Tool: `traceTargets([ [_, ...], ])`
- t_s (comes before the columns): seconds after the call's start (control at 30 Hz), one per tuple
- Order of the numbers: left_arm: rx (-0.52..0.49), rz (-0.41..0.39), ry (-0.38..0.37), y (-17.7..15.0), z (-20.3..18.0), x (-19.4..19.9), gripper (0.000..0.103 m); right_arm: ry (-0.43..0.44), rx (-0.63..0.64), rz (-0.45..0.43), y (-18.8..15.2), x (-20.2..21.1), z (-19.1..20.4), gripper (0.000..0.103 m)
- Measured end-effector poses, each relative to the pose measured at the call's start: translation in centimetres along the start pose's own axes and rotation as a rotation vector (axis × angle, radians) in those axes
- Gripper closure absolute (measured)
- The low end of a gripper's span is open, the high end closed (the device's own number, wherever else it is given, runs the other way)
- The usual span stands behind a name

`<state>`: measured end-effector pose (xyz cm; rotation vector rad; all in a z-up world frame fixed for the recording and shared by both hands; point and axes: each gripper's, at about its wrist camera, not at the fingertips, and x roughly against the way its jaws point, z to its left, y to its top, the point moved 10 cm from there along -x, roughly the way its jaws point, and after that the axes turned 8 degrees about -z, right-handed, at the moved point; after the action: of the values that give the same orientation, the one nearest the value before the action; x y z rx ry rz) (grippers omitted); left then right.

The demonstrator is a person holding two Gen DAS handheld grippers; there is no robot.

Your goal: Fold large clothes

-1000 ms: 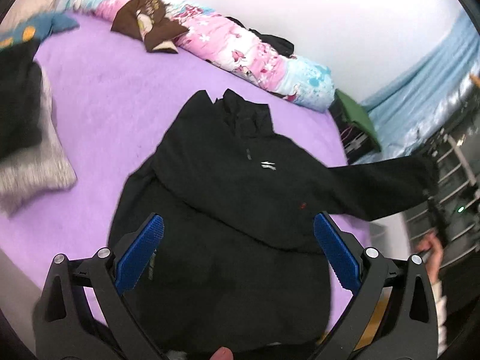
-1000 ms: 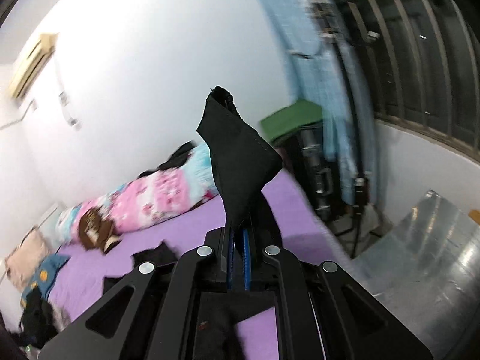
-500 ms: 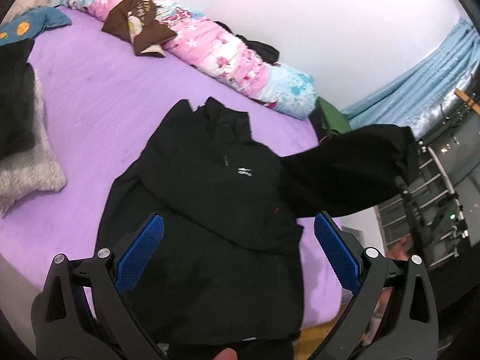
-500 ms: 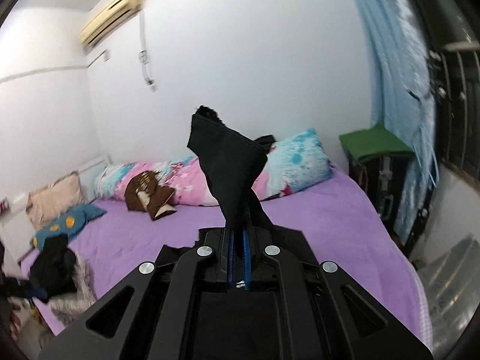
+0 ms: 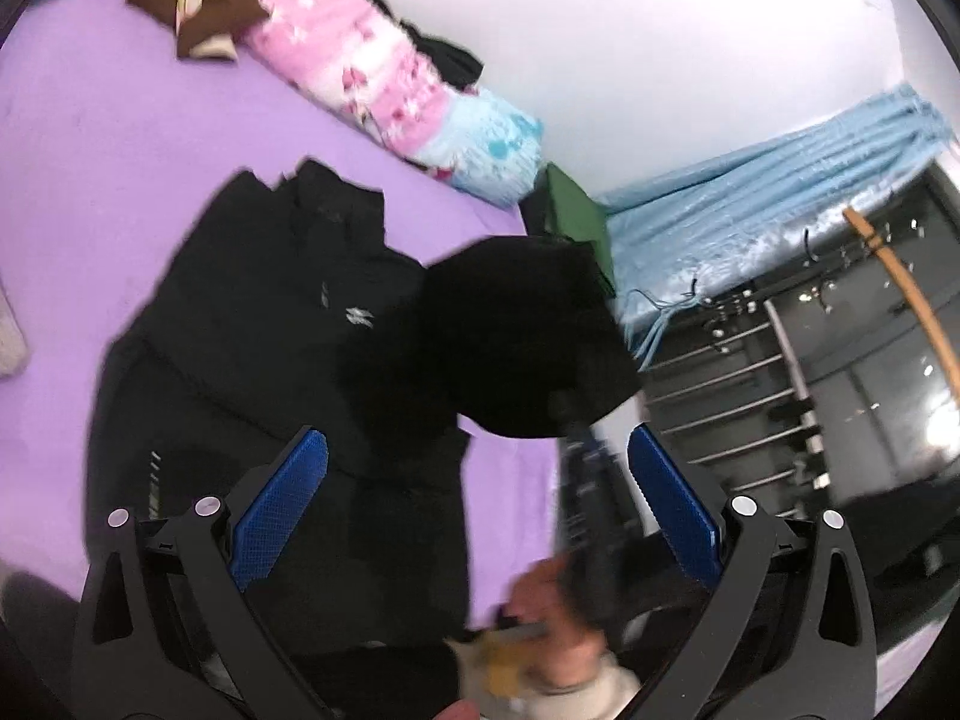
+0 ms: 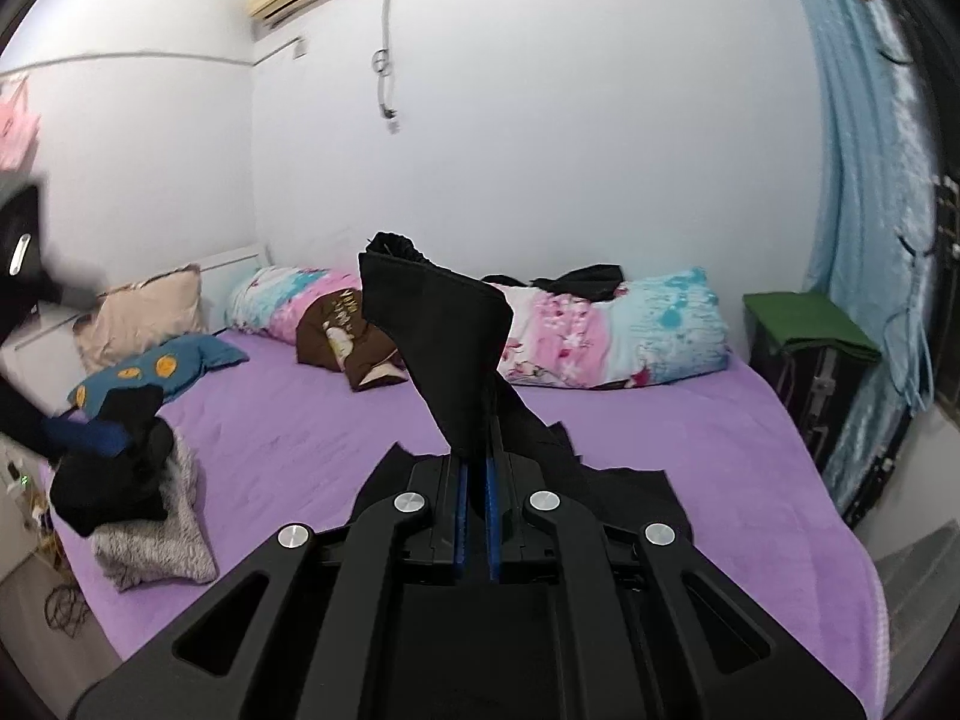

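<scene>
Left wrist view: black jacket (image 5: 282, 354) spread front-up on purple bed (image 5: 120, 138), collar toward floral bolster (image 5: 384, 66), hem toward camera. Left gripper (image 5: 477, 492) spread wide, blue pads (image 5: 279, 495) hovering above hem region, nothing between them. Right sleeve (image 5: 522, 336) lifted off mattress and bunched above jacket's right edge, blurred; cuff end pinched by right gripper (image 5: 570, 414), person's hand (image 5: 558, 630) below it. Right wrist view: right gripper (image 6: 477, 510) clenched on sleeve cuff (image 6: 432, 336), cloth standing up out of closed pads, rest of jacket (image 6: 624, 492) trailing below and beyond. Off to side, well apart from jacket: pile of other clothes (image 6: 120, 480), brown cushion (image 6: 348, 336), green-topped case (image 6: 804, 324) by blue curtain (image 6: 864, 180). Judged step: sleeve fold-in across chest, roughly early in task, body folds not yet made. To do well: carry cuff low and level across torso toward opposite shoulder line, keeping cloth taut enough to avoid twist; fold line best set along side seam at shoulder. Lay down before letting go, not dropped from height. Left gripper usefully placed pressing jacket body near right side seam to stop whole garment dragging. Risk: fleece-like fabric clinging and pulling front panel out of flat.
</scene>
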<state>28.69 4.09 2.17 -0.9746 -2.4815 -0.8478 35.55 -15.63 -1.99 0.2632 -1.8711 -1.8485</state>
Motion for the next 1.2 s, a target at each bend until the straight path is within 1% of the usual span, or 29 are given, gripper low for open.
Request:
traceTargets([
  [0.07, 0.038, 0.046, -0.024, 0.5, -0.7, -1.0, 0.006, 0.016, 0.018, -0.002, -0.2, -0.3, 1.5, 0.098],
  [0.17, 0.070, 0.078, -0.033, 1.6, -0.8, -2.3, 0.006, 0.030, 0.046, 0.001, -0.6, -0.6, 3.1, 0.098],
  [0.23, 0.119, 0.108, -0.048, 2.2, -0.4, -3.3, 0.006, 0.054, 0.068, 0.005, -0.9, -0.7, 4.2, 0.098],
  [0.33, 0.179, 0.123, -0.051, 3.2, 0.5, -4.6, 0.006, 0.070, 0.102, 0.002, -1.2, -0.7, 5.1, 0.098],
  [0.5, 0.222, 0.164, -0.034, 3.6, 2.4, -5.9, 0.008, 0.082, 0.143, 0.002, -1.6, -0.7, 6.2, 0.099],
  [0.6, 0.239, 0.168, -0.025, 3.9, 3.6, -6.3, 0.009, 0.094, 0.181, 0.009, -2.2, -0.9, 7.3, 0.099],
  [0.67, 0.244, 0.182, -0.010, 3.8, 4.3, -6.6, 0.018, 0.102, 0.191, 0.014, -2.5, -1.2, 7.8, 0.099],
  [0.7, 0.246, 0.191, -0.002, 3.8, 4.7, -6.8, 0.024, 0.101, 0.203, 0.019, -2.8, -1.4, 8.1, 0.099],
  [0.77, 0.261, 0.199, -0.008, 3.8, 5.3, -6.9, 0.030, 0.100, 0.217, 0.023, -3.0, -1.7, 8.4, 0.099],
  [0.83, 0.265, 0.213, -0.009, 3.7, 5.9, -7.1, 0.042, 0.101, 0.230, 0.024, -3.3, -2.0, 8.7, 0.099],
  [0.87, 0.269, 0.214, -0.005, 3.7, 6.2, -7.1, 0.044, 0.101, 0.238, 0.024, -3.4, -2.0, 8.9, 0.099],
  [0.93, 0.285, 0.213, -0.005, 4.0, 7.0, -7.2, 0.053, 0.099, 0.257, 0.021, -3.7, -2.3, 9.2, 0.099],
  [0.97, 0.284, 0.211, -0.002, 4.1, 7.3, -7.2, 0.056, 0.099, 0.264, 0.021, -3.8, -2.3, 9.4, 0.099],
  [1.0, 0.279, 0.210, 0.002, 4.2, 7.6, -7.2, 0.063, 0.099, 0.271, 0.022, -3.9, -2.4, 9.5, 0.098],
  [1.07, 0.255, 0.206, -0.011, 4.5, 7.7, -7.4, 0.066, 0.110, 0.283, 0.014, -4.2, -2.6, 9.8, 0.098],
  [1.17, 0.220, 0.191, -0.030, 4.9, 8.1, -7.5, 0.075, 0.120, 0.282, 0.017, -4.9, -3.1, 9.9, 0.098],
  [1.2, 0.211, 0.181, -0.040, 5.0, 8.4, -7.6, 0.079, 0.119, 0.285, 0.017, -5.2, -3.4, 10.0, 0.097],
])
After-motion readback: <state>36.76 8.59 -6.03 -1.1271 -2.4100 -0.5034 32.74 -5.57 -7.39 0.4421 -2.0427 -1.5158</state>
